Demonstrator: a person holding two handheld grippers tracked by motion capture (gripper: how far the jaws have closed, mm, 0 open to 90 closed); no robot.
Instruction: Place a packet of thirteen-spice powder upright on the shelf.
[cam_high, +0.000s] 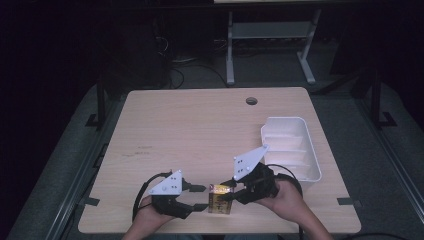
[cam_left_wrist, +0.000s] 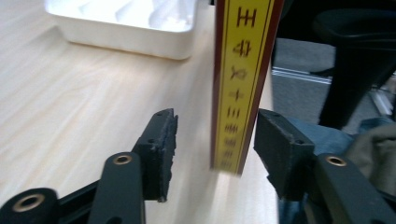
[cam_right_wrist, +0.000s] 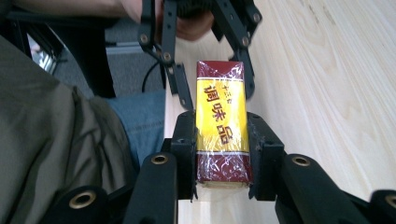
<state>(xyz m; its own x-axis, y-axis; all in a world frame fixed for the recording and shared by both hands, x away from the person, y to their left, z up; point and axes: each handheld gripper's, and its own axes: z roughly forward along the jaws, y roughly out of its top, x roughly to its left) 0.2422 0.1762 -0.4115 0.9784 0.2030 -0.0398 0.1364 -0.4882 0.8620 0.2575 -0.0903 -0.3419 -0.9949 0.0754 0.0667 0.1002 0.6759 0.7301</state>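
Your right claw (cam_right_wrist: 223, 154) is clamped on the red-and-yellow box (cam_right_wrist: 220, 126), its pads pressing both long sides, holding it near the desk's (cam_high: 200, 125) front edge. Your left claw (cam_left_wrist: 215, 149) stands partly open around the box's far end, a gap on either side, pads not touching. The white tray (cam_high: 290, 145) sits just beyond your right hand (cam_high: 287, 197).

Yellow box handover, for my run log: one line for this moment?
right tool: shut on box | left tool: open, astride box | tray: beside right hand
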